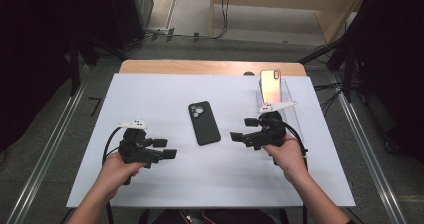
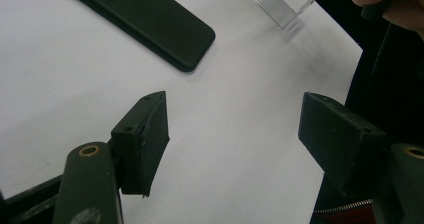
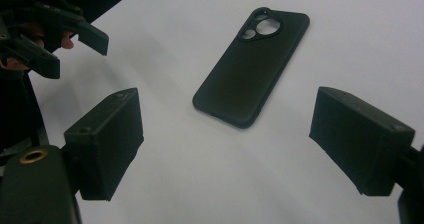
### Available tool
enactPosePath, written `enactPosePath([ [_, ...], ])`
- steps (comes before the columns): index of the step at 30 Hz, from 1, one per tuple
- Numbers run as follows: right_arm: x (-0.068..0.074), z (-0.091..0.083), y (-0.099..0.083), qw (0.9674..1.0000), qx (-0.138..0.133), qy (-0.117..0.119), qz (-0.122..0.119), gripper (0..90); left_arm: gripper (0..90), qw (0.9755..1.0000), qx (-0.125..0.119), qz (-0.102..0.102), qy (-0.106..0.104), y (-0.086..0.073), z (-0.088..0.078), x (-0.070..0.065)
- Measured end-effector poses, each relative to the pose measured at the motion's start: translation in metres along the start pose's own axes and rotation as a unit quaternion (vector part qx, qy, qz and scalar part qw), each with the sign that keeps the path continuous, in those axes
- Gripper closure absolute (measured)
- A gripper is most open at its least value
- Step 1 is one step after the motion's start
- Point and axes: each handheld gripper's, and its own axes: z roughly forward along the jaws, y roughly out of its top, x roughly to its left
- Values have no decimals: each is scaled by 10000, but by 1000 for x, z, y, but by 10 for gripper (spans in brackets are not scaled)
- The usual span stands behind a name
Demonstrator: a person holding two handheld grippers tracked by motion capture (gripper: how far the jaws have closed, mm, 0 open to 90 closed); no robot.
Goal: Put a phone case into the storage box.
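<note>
At the middle of the white table [image 1: 150, 184] lies the black phone case [image 1: 204, 123]. Your right gripper [image 1: 239, 136], jaws wide and empty, sits at its three o'clock, so reach in and pinch it next.

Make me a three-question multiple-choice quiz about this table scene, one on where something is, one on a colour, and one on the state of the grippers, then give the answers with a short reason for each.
1. Where does the black phone case lie?
A. Flat on the white table, between the two grippers
B. Inside the clear stand
C. Clamped in the left gripper

2. What colour is the phone propped in the clear stand?
A. Bright green
B. Pinkish and shiny
C. Dark blue

3. How do the jaws of the right gripper stand?
A. Shut on the case
B. Shut on the stand
C. Open, nothing between them

Answers: 1 A, the high view shows it flat mid-table. 2 B, it reflects pink. 3 C, the right gripper view shows bare table between the jaws.
</note>
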Motion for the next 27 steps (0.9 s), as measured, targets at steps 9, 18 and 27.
enactPosePath([
  [9, 10, 13, -2, 10000, 69, 16, 39, 120, 285, 10000, -13, -7, 45, -2, -3, 1],
  [18, 17, 30, 1, 9988, 210, -431, 27, 119, 286, 9999, -69, -71, 99, -4, -7, 4],
  [27, 20, 44, 5, 9985, 16, -519, 191, 118, 285, 9999, -85, -96, 107, -4, -8, 4],
])
